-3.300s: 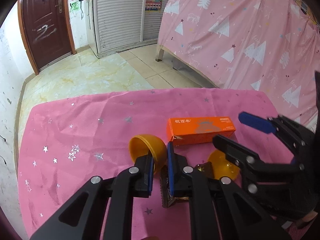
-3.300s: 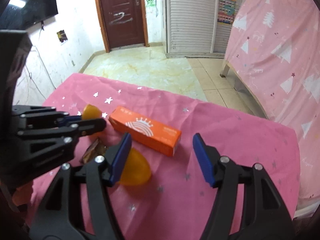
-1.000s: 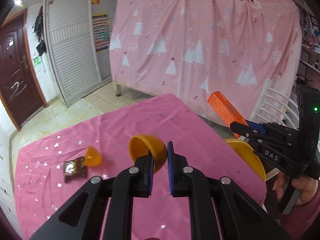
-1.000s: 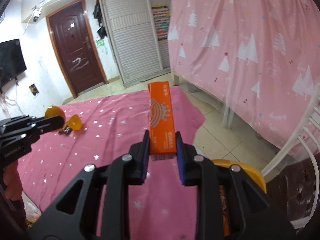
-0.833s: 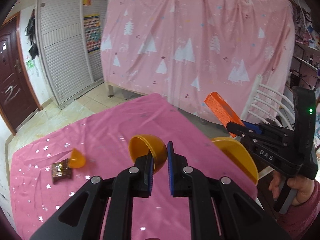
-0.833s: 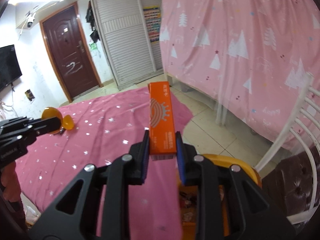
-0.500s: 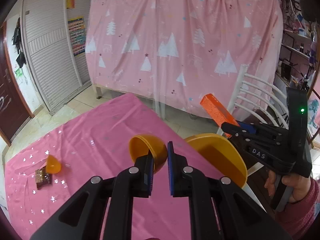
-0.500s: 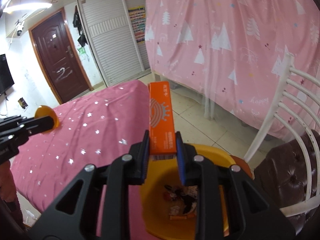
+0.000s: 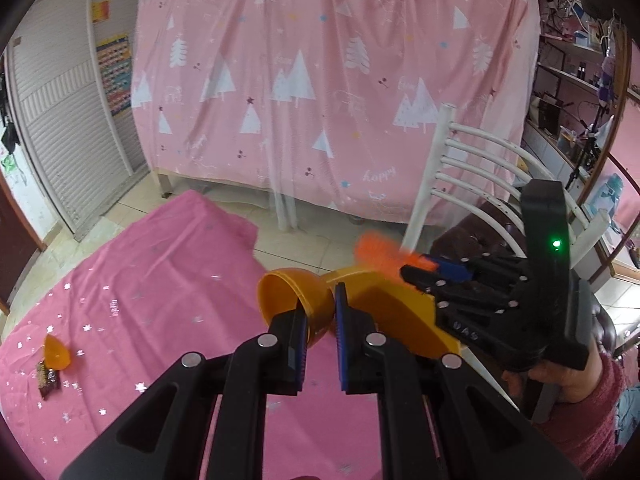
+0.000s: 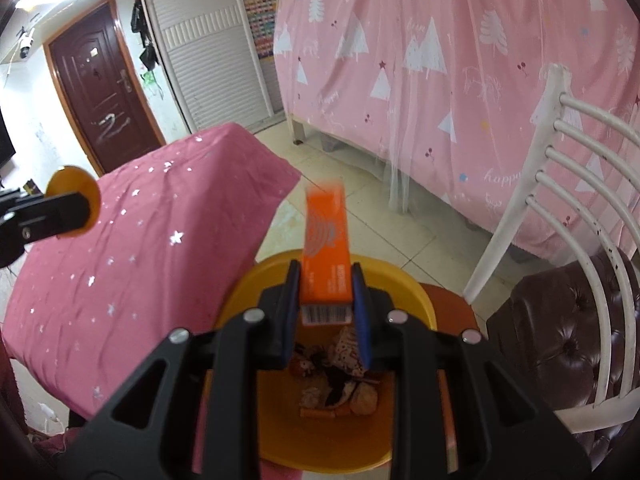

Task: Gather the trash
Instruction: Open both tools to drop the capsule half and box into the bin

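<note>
My left gripper (image 9: 320,320) is shut on the rim of an orange plastic half-shell (image 9: 294,300), held above the table's right edge. My right gripper (image 10: 325,292) is directly over the yellow trash bin (image 10: 404,280), its jaws beside an orange carton (image 10: 326,248) that looks blurred and tilted between them. The bin holds several wrappers (image 10: 344,376). In the left wrist view the right gripper (image 9: 420,272), the blurred carton (image 9: 380,252) and the bin (image 9: 400,312) show at right. A second orange half-shell (image 9: 57,354) and a brown wrapper (image 9: 48,376) lie on the table at far left.
The table carries a pink starred cloth (image 10: 140,216). A white-backed chair with a brown cushion (image 10: 560,320) stands right of the bin. A pink tree-print curtain (image 9: 340,100) hangs behind. The tiled floor (image 10: 360,208) shows between them.
Both grippers have swung right from the table to the bin. The right gripper, which picked up the carton, is now over the bin, and the carton has turned blurred and slanted.
</note>
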